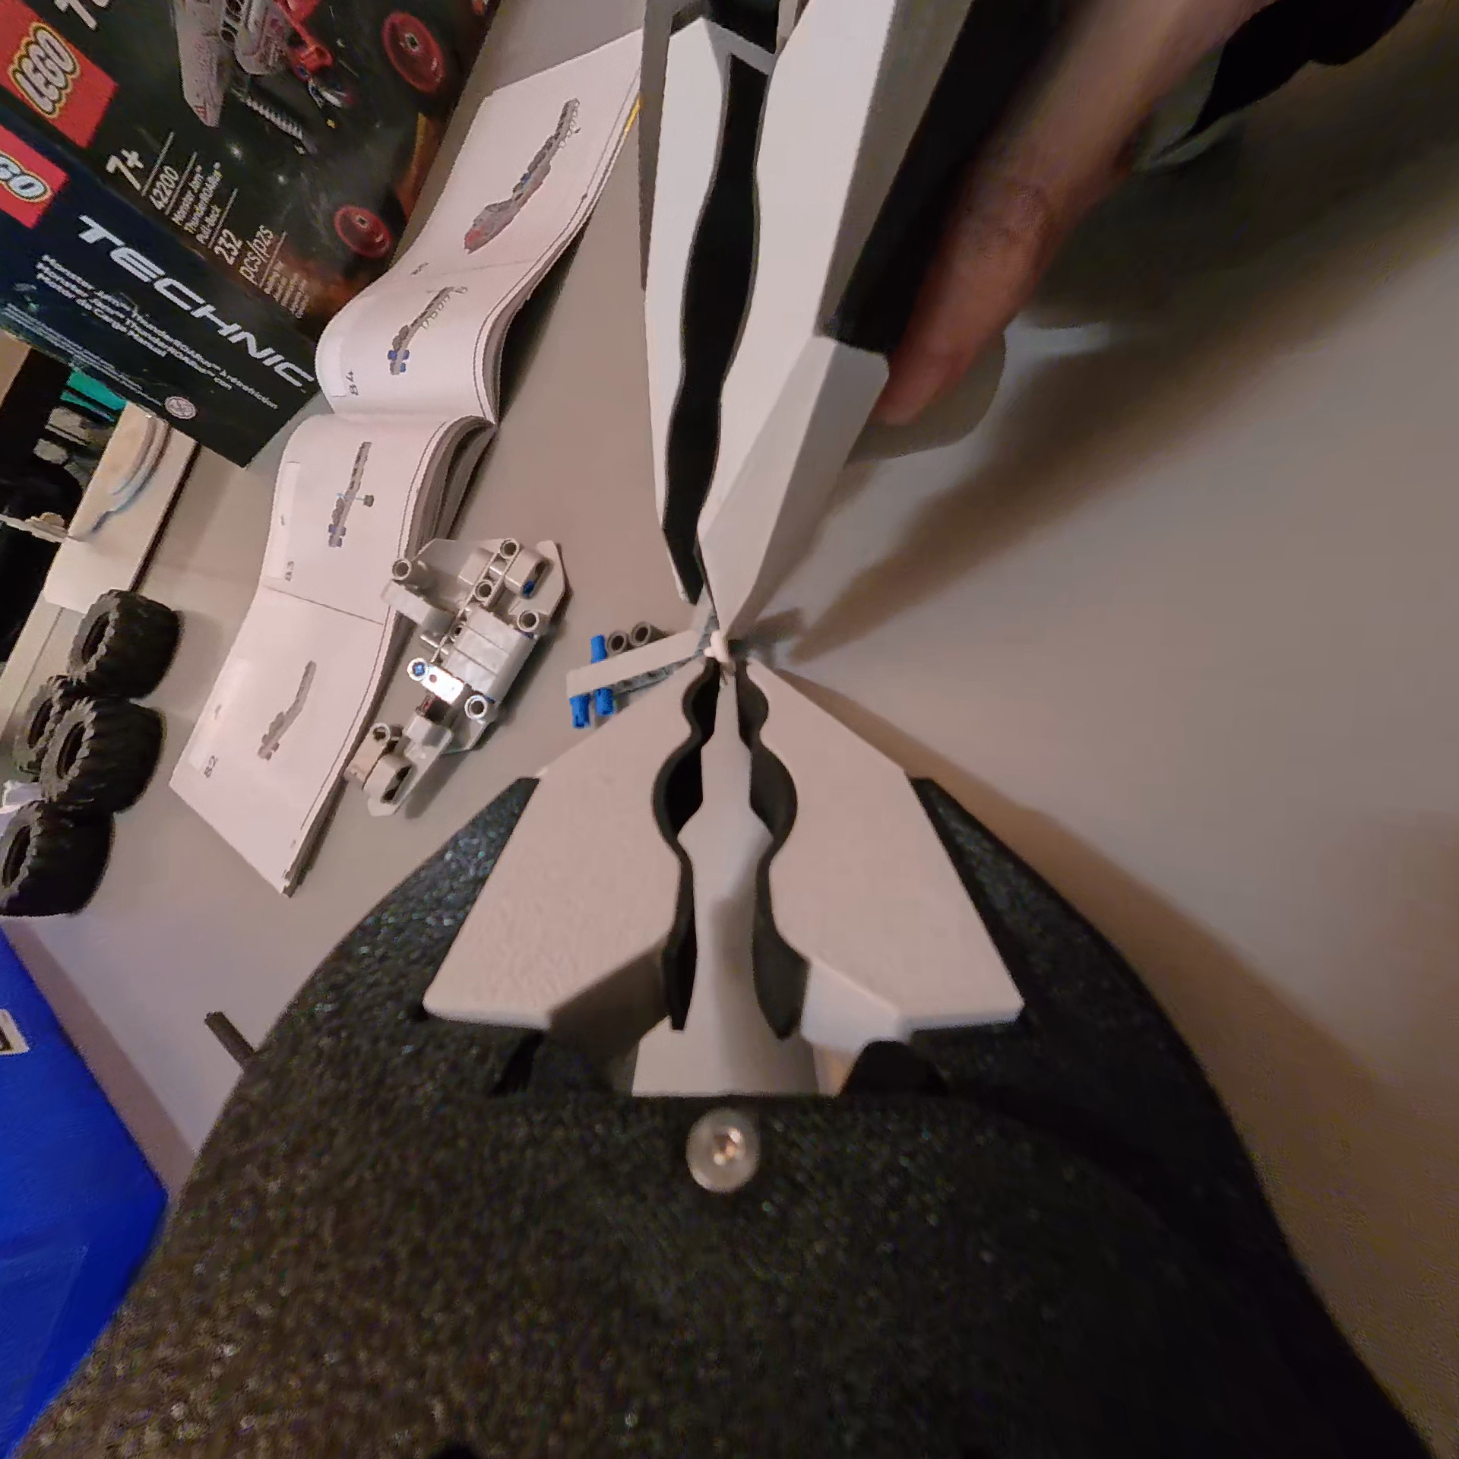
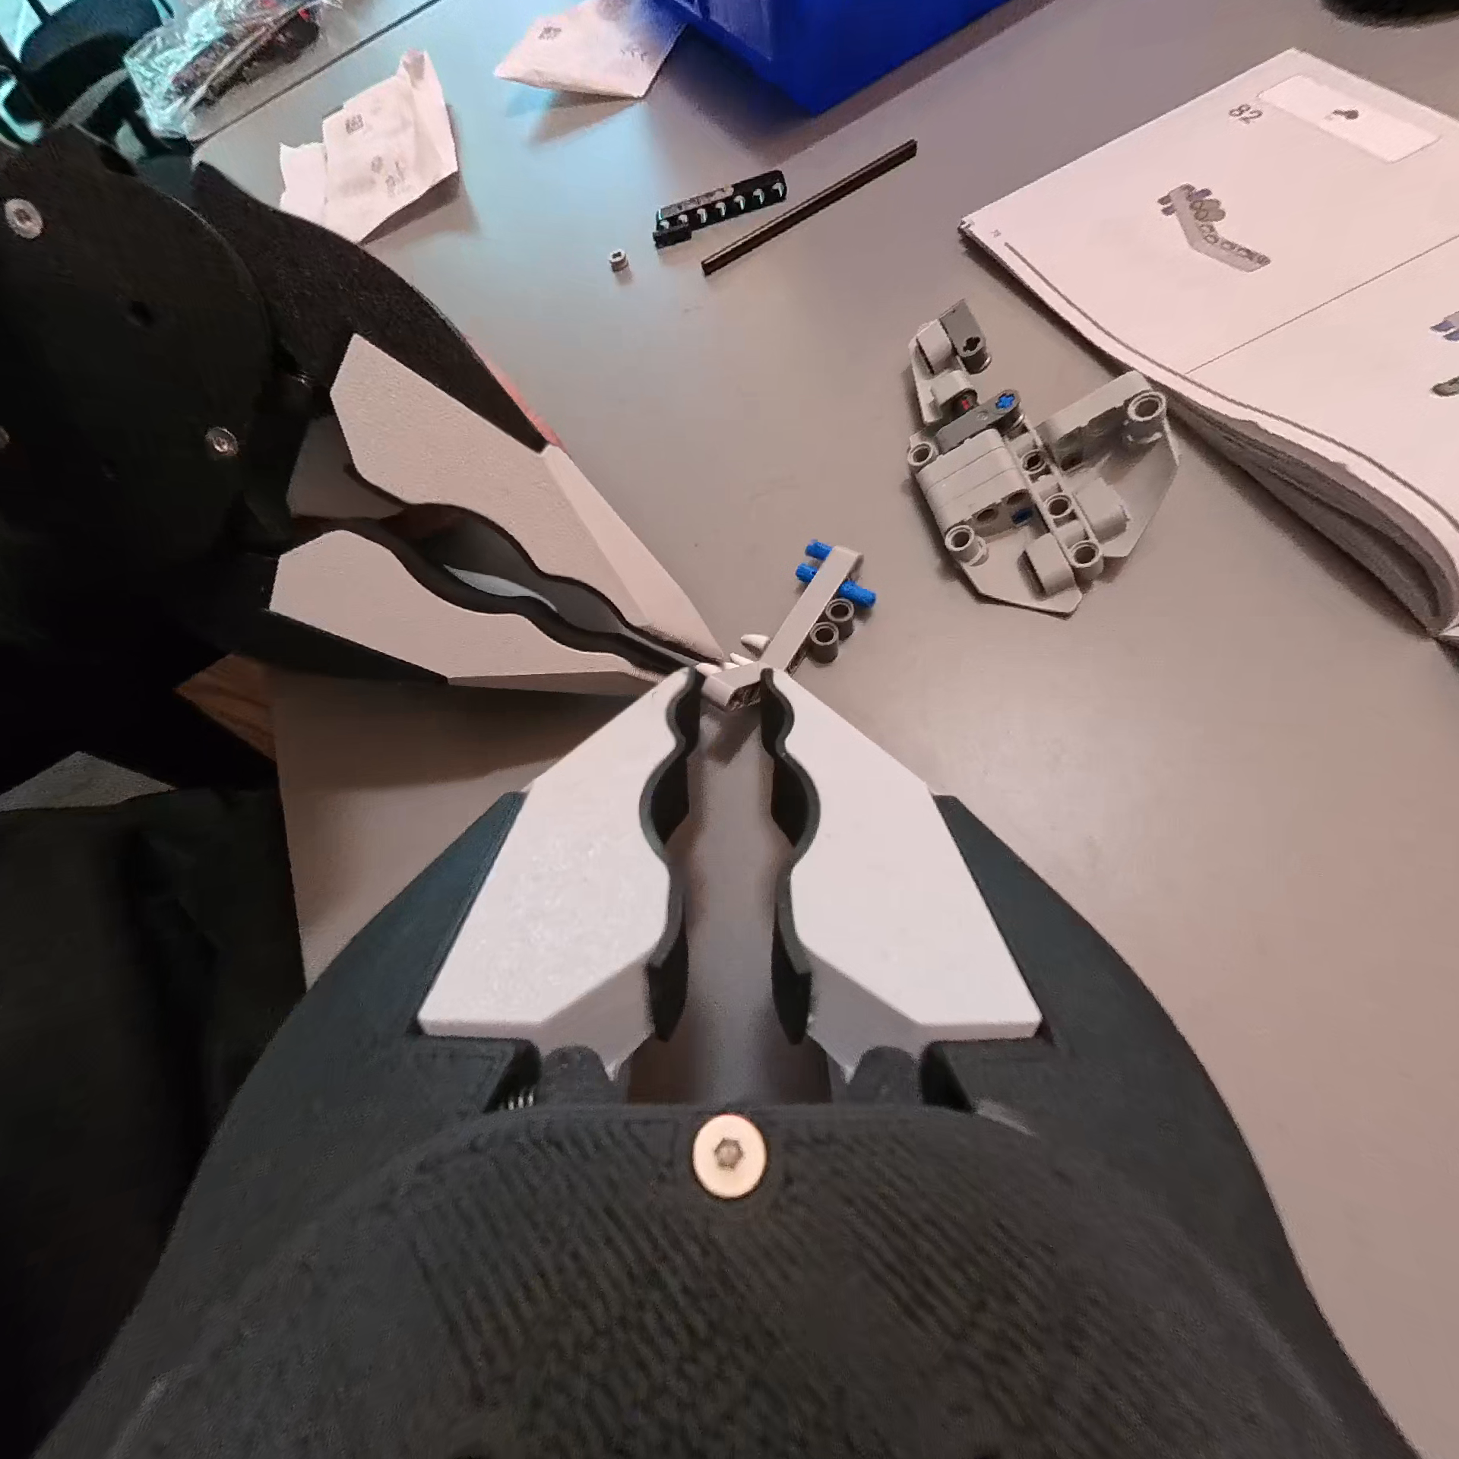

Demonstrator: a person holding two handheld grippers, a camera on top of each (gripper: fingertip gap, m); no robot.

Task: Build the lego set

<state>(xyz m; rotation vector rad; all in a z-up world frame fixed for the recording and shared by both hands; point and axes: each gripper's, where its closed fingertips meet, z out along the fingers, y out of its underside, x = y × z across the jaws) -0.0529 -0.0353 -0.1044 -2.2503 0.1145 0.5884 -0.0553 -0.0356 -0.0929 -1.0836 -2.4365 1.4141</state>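
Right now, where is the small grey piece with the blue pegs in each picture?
Left wrist view: the grey beam with blue pegs sits just left of centre, where both sets of jaws meet.
Right wrist view: it sits just right of centre, above the jaws.
Shared landmark: the bigger grey lego assembly beside the open instruction booklet.

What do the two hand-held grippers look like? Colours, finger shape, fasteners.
Both alike: the left hand-held gripper and right hand-held gripper have rough-textured black bodies, each with a silver screw at centre. Fingers are light grey wedges tapering to points, lined inside with wavy black pads. No cables show. A dark sleeve shows at the holding hand.
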